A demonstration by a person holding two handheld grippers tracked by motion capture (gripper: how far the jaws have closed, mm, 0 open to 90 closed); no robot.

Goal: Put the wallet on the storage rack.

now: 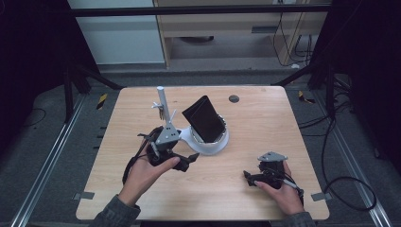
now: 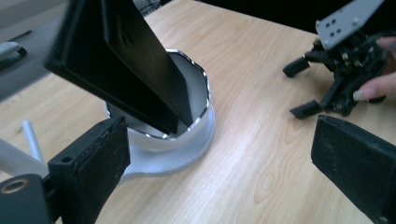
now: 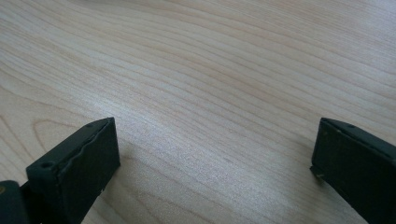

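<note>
A black flat slab (image 1: pixel 203 118) leans tilted in a white round holder (image 1: pixel 215 144) with a shiny rim, near the table's middle. In the left gripper view the slab (image 2: pixel 126 60) stands in the holder (image 2: pixel 201 135) just ahead of my jaws. My left gripper (image 1: pixel 188 161) lies just left of the holder, open, with nothing between its fingers (image 2: pixel 88 172). My right gripper (image 1: pixel 249 178) rests at the front right, open and empty, over bare wood (image 3: pixel 210 140). It also appears in the left gripper view (image 2: pixel 299 88), held by a hand.
A thin white upright post (image 1: pixel 161 97) stands left of the holder, behind my left gripper. A small grey disc (image 1: pixel 233 99) sits in the wooden tabletop (image 1: pixel 265 127) near its far edge. Cables lie on the floor at the right.
</note>
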